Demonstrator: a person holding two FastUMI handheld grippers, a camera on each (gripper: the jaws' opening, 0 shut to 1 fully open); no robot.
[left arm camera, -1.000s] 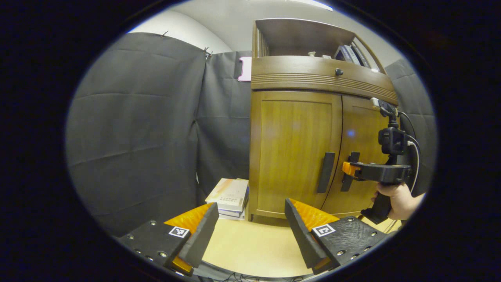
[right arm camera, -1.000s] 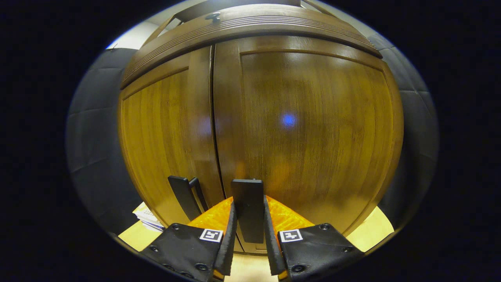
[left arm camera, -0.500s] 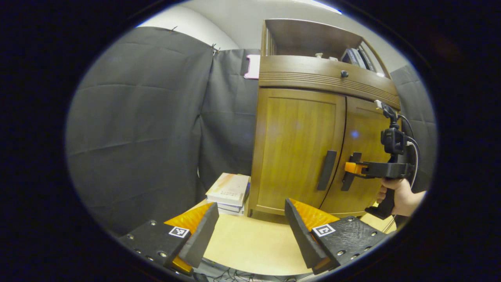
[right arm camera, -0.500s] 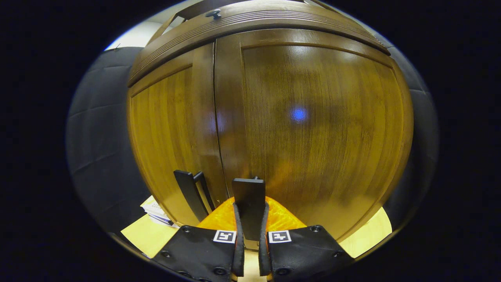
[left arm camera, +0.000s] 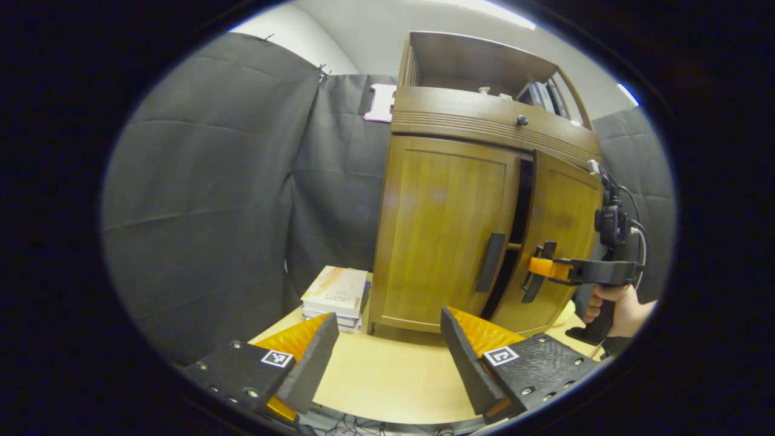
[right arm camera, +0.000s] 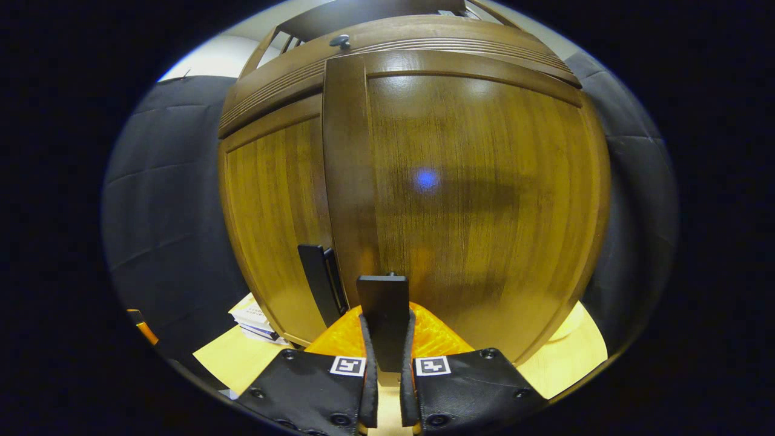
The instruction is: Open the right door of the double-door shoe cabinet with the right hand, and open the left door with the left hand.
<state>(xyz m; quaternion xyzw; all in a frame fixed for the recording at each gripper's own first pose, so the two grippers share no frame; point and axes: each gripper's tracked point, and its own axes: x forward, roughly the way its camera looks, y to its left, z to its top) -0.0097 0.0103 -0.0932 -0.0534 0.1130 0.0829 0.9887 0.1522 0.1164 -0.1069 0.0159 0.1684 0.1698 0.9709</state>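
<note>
My right gripper (right arm camera: 387, 387) has its jaws clamped on the right handle (right arm camera: 382, 318), both pads pressing its sides; my left gripper (left arm camera: 387, 363) hangs with jaws wide apart, holding nothing, over bare tabletop (left arm camera: 387, 381). Ahead of the left gripper stands the cabinet (left arm camera: 484, 121), and I see open table between us with nothing in the way. The right door (left arm camera: 557, 242) stands ajar, a dark gap showing along its inner edge; the left door (left arm camera: 445, 230) is flush, its handle (left arm camera: 489, 261) free. I count two doors, two handles, one knob (left arm camera: 522, 120). A stack of books (left arm camera: 336, 293) lies left of the cabinet's foot, against the cloth
</note>
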